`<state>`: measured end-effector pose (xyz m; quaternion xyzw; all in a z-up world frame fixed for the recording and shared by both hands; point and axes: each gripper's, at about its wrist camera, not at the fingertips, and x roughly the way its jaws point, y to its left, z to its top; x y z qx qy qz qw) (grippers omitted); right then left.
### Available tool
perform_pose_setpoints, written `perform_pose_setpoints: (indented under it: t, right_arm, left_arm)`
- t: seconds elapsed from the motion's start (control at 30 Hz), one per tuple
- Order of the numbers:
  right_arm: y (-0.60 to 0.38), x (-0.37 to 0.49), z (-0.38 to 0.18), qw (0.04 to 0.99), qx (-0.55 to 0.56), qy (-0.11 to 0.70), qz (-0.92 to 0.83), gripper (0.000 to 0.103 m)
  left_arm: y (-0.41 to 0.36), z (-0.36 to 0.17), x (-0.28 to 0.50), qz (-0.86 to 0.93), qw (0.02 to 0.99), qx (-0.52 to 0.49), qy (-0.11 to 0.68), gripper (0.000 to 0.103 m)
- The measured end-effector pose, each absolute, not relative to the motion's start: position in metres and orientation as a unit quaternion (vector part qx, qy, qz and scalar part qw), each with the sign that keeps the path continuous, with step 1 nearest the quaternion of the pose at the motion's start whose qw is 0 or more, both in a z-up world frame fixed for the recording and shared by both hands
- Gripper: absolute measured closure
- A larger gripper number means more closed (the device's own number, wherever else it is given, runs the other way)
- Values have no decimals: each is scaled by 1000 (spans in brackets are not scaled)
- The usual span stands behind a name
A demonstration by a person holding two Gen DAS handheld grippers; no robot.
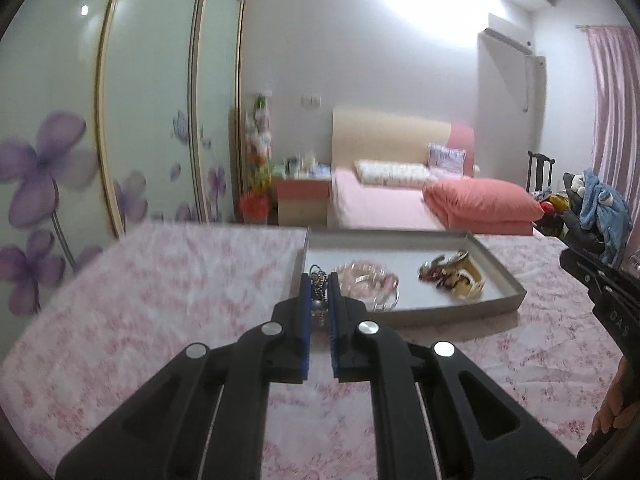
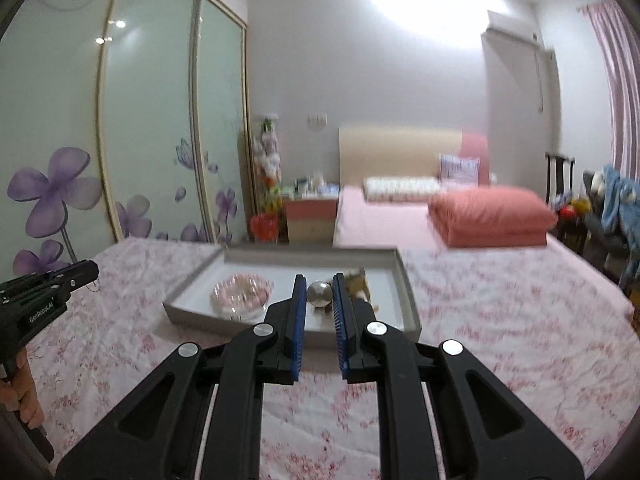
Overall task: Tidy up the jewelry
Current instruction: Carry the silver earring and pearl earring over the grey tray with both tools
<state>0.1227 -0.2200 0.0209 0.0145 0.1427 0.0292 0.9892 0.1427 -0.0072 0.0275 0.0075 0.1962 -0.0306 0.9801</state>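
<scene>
Here, above the pink floral bedspread [image 1: 160, 300], the left gripper [image 1: 319, 292] pinches a dark beaded strand [image 1: 318, 284] between narrow jaws. The right gripper [image 2: 320, 296] clamps a silvery ball [image 2: 319, 294]. At twelve o'clock ahead lies the grey tray [image 2: 404, 280] with pink bracelets [image 2: 242, 294] and tan pieces [image 1: 460, 276].

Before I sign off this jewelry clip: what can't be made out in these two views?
- Left wrist view: dark beaded necklace sits between the left gripper fingers; its length is hidden by them.
- Right wrist view: silver ball in the right gripper; what it belongs to is hidden.
- Both views: brown-and-cream jewelry pile in the gray tray is blurred; separate pieces unreadable.
- Pink bead bracelet: clasp too small.
</scene>
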Motion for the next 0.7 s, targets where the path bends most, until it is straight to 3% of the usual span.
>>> perform_pose_setpoints:
  t: [0.23,0.7]
  right_arm:
    - [-213,109,27,996,-3,90,21,89]
    - [-211,111,12,997,-15,71,-10,89]
  left_arm:
    - [-26,33,126,-25,988,37,148,94]
    - [-34,20,132,-45,986,27,158,94]
